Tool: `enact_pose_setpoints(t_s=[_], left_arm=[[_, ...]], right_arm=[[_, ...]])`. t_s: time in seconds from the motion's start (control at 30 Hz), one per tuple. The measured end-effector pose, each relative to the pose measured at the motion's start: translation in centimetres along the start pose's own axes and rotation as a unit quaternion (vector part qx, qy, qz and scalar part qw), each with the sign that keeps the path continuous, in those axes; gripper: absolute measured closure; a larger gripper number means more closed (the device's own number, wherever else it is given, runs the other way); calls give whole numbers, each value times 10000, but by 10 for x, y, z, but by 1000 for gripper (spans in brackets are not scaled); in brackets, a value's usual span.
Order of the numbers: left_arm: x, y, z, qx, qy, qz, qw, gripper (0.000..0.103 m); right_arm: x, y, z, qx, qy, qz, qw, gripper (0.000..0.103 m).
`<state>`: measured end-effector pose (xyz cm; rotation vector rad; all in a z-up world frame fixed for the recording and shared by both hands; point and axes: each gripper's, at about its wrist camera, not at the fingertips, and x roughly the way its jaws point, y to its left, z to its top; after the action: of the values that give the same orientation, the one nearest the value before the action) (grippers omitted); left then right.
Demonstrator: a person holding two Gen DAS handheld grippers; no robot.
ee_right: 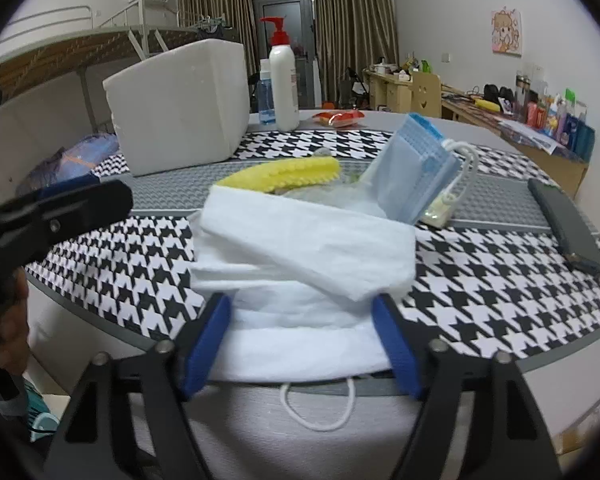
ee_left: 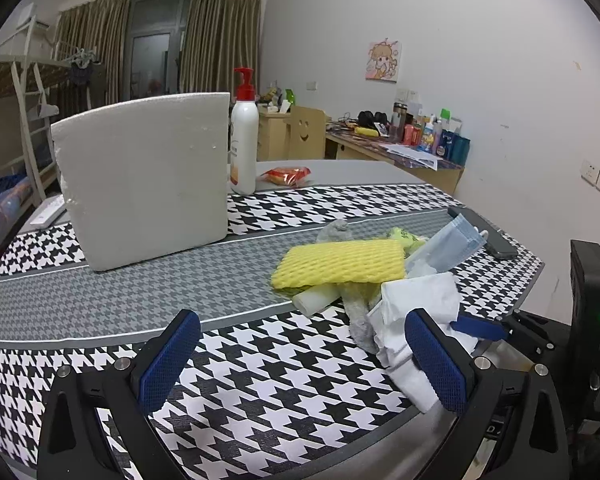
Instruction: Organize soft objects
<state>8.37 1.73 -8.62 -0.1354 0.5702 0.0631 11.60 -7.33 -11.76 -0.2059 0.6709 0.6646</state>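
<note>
Right gripper [ee_right: 302, 340] tilts down, blue pads hugging the folded white mask [ee_right: 300, 248]; actual squeeze is unclear. Left gripper [ee_left: 304, 360] hangs wide, empty.

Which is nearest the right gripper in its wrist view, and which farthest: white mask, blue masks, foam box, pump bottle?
1. White mask, between the fingers.
2. Blue masks, ahead, slightly right.
3. Foam box, back left.
4. Pump bottle, behind the box's right side.
</note>
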Motion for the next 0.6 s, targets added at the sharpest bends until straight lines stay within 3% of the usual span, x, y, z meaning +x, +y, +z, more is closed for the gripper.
enact_pose_setpoints(t_s=[0.17,0.33,0.6], left_arm=[[2,-1,0,-4,29,12,10000,1],[3,-4,1,10,22,35,10000,1],[6,-14,5,66,3,2,10000,1]], right_arm=[[-1,5,-1,-240,20,-181,9995,56],[-2,11,-2,-395,11,-59,9992,90],[-25,2,5,-229,-338,143,9991,93]])
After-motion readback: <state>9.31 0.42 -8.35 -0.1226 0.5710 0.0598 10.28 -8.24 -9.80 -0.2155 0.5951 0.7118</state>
